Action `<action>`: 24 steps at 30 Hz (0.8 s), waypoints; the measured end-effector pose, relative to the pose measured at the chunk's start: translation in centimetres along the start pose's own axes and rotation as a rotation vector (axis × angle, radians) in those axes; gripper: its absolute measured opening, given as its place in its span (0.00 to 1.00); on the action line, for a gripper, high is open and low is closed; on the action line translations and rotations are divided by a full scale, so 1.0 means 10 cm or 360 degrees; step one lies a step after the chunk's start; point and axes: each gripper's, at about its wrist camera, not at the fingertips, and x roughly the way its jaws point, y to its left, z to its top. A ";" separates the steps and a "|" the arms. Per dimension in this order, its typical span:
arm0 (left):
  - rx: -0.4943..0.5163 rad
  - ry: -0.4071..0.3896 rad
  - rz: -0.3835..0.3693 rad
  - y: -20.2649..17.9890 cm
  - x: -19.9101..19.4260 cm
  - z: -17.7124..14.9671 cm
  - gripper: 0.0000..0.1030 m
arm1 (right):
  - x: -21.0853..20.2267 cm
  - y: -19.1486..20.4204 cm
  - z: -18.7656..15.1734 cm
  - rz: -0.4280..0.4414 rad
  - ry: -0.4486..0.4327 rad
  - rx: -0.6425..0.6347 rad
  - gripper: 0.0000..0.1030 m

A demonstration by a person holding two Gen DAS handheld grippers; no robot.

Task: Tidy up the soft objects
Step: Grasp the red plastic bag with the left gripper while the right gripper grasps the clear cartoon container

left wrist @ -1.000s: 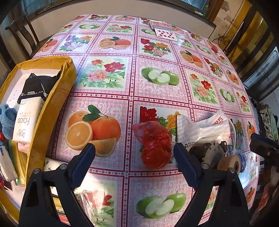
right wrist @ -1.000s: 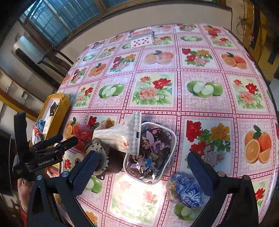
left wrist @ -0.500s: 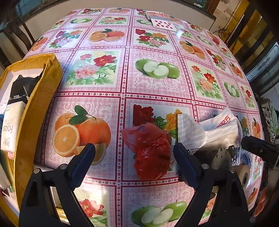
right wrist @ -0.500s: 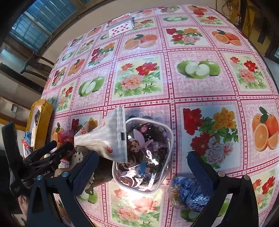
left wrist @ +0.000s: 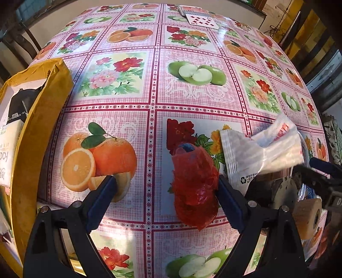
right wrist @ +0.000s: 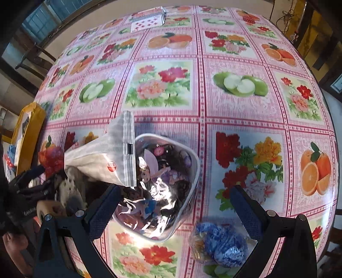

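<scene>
A crumpled red plastic bag [left wrist: 195, 188] lies on the fruit-print tablecloth, close against the right finger of my left gripper [left wrist: 166, 192], which stands open around it. The red bag [right wrist: 51, 158] also shows at far left in the right wrist view. My right gripper [right wrist: 175, 198] is open above a clear pouch [right wrist: 162, 188] full of small trinkets. A white zip bag [right wrist: 109, 158] leans over that pouch; the same white zip bag [left wrist: 252, 156] sits right of the red one. A blue crumpled wrapper [right wrist: 222, 241] lies near my right finger.
A yellow box [left wrist: 32, 136] holding tissue packs and a black pouch stands at the left table edge. Playing cards [left wrist: 201, 19] lie at the far side. A tape roll [left wrist: 305, 216] and a metal gear-like part [left wrist: 284, 190] sit right of the red bag.
My left gripper has moved forward and right, so the red bag now lies between its fingers. My right gripper has dropped closer over the clear pouch.
</scene>
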 end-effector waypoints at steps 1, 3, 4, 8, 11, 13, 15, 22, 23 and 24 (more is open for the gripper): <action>0.0000 0.0001 0.0003 0.00 0.00 0.00 0.90 | -0.01 0.00 0.05 -0.0039 -0.0046 0.0016 1.00; -0.0002 0.0005 0.0000 0.00 0.00 0.01 0.90 | -0.02 -0.03 0.11 -0.0046 -0.0092 0.0060 1.00; -0.0007 0.0007 -0.0005 0.01 0.00 0.02 0.90 | -0.01 -0.03 0.12 0.0001 -0.0068 0.0073 1.00; -0.0004 0.0007 -0.0003 0.01 0.02 0.05 0.90 | 0.07 0.00 0.08 0.0215 0.0018 0.0149 1.00; -0.0004 -0.0003 -0.0003 0.02 0.02 0.04 0.90 | 0.15 0.07 0.12 0.0224 0.0028 0.0189 1.00; 0.0008 -0.0005 -0.0001 0.03 0.02 0.03 0.90 | 0.21 0.11 0.14 0.0204 0.0045 0.0202 1.00; 0.0008 -0.0004 -0.0002 0.05 0.01 0.03 0.91 | 0.25 0.09 0.13 0.0202 0.0066 0.0230 1.00; 0.0004 -0.0009 -0.0005 0.11 0.00 0.01 0.93 | 0.32 -0.04 0.08 -0.0092 0.0075 0.0077 1.00; 0.0000 -0.0011 -0.0012 0.11 0.00 0.01 0.94 | 0.31 -0.05 0.06 -0.0099 0.0067 0.0057 0.99; -0.0008 -0.0015 -0.0023 0.11 0.00 0.01 0.94 | 0.31 -0.05 0.05 -0.0113 0.0058 0.0036 0.96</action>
